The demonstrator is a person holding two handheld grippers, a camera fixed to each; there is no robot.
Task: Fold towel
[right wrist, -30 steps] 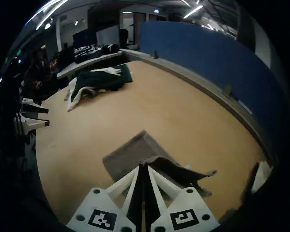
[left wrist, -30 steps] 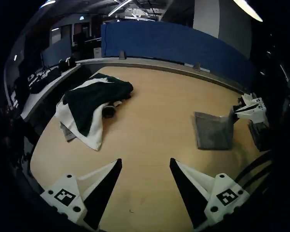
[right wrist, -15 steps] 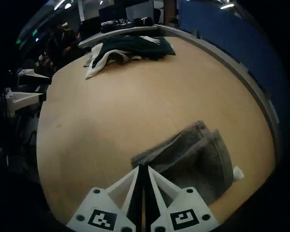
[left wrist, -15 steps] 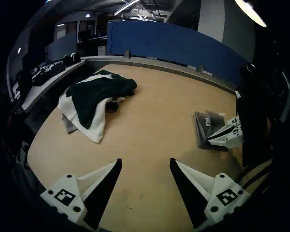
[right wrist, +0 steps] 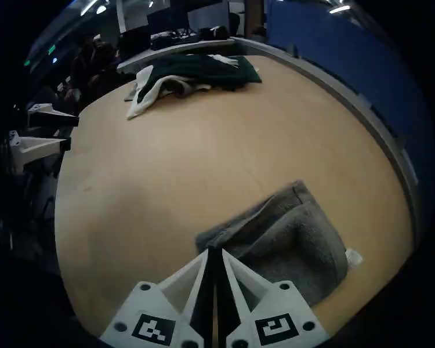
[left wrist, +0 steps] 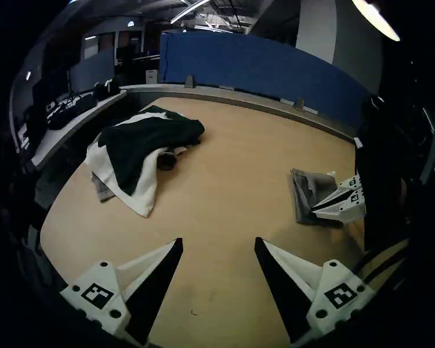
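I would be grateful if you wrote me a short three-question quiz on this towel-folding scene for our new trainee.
1. True or false: the left gripper is open, with nothing between its fingers.
2. Multiple choice: the grey towel on the table is
A) spread out in a single flat layer
B) folded over on itself
C) hanging over the table's edge
3. Short answer: which gripper has its tips at the grey towel's near edge?

Key
1. True.
2. B.
3. The right gripper, whose fingers are shut together.
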